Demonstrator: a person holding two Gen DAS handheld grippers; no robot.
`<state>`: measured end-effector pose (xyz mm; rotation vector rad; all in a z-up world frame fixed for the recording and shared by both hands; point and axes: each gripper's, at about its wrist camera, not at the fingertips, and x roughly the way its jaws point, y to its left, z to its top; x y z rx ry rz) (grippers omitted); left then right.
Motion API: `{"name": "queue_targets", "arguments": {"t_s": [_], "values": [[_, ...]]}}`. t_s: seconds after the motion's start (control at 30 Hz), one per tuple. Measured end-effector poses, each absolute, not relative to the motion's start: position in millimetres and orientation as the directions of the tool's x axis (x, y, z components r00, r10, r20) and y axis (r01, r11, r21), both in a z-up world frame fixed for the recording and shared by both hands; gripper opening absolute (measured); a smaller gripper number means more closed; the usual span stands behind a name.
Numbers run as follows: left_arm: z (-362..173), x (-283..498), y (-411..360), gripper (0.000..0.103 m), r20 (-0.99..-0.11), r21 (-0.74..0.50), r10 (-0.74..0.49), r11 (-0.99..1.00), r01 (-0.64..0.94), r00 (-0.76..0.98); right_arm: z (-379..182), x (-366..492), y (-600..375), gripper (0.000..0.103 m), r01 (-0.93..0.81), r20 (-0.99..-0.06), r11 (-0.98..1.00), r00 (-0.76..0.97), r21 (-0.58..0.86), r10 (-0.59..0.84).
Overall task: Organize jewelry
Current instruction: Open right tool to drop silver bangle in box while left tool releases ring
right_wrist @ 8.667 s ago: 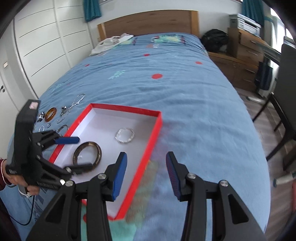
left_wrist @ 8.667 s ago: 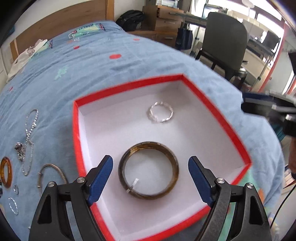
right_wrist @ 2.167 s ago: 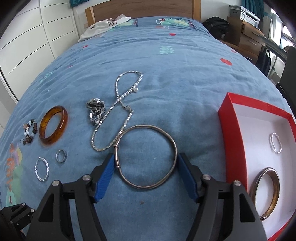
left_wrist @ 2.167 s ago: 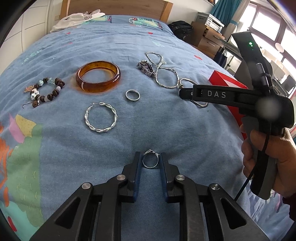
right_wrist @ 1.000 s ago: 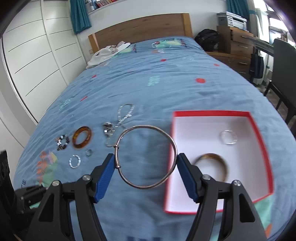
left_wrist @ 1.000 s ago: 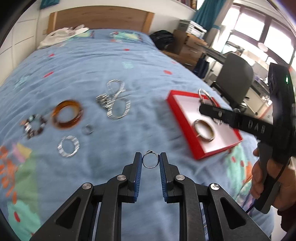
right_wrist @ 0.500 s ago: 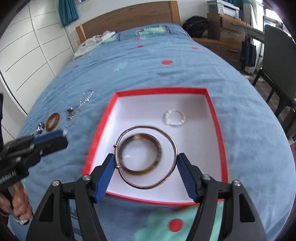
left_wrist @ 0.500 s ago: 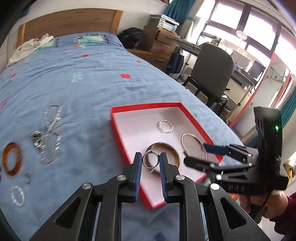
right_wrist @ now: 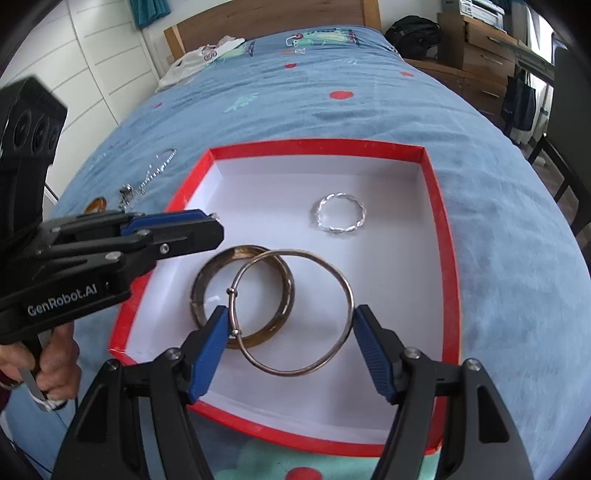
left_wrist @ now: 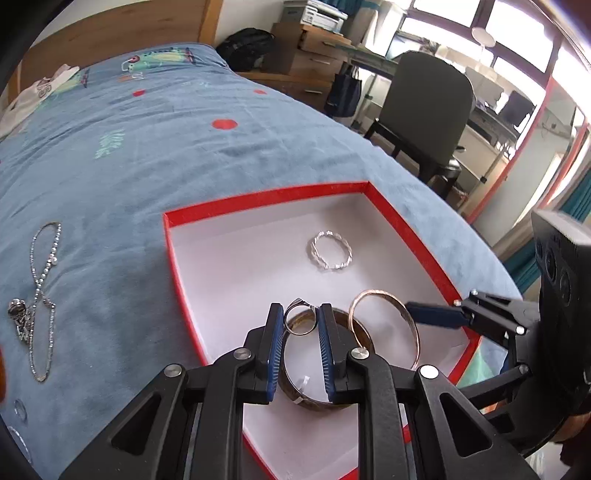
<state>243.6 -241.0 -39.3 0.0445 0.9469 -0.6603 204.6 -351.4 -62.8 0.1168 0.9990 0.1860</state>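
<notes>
A red box with a white inside [left_wrist: 258, 201] [right_wrist: 439, 206] lies on the blue bedspread. In it lie a dark brown bangle [left_wrist: 360, 334] [right_wrist: 207, 275] and a twisted silver hoop [left_wrist: 330, 251] [right_wrist: 341, 214]. My left gripper [left_wrist: 300, 322] is shut on a small silver ring [left_wrist: 300, 322] above the box's near left part. My right gripper [right_wrist: 290, 328] holds a large thin metal bangle [right_wrist: 347, 291] [left_wrist: 384, 321] between its blue pads, just above the box floor and overlapping the brown bangle.
A silver chain necklace [left_wrist: 40, 295] [right_wrist: 155, 173] and an amber bangle [right_wrist: 96, 203] lie on the bedspread left of the box. An office chair [left_wrist: 424, 110] and desk stand beyond the bed's right edge. The headboard [right_wrist: 273, 14] is at the far end.
Both grippers have come lower and closer over the box. The thin bangle now hangs just above the box floor, and the ring is over the brown bangle.
</notes>
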Motion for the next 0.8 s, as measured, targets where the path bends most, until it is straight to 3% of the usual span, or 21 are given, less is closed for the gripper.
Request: {"name": "queue_targets", "arguments": {"t_s": [0.43, 0.8], "values": [[-52.1, 222.8, -246.5, 0.019, -0.791, -0.238, -0.513, 0.760, 0.605, 0.334, -72.8, 206.2, -350.7, 0.067, -0.224, -0.866, 0.970, 0.461, 0.098, 0.194], [-62.8, 220.7, -261.5, 0.020, -0.835, -0.123, -0.433, 0.748, 0.653, 0.339, -75.0, 205.0, -347.8, 0.068, -0.314, -0.891, 0.946, 0.406, 0.075, 0.206]]}}
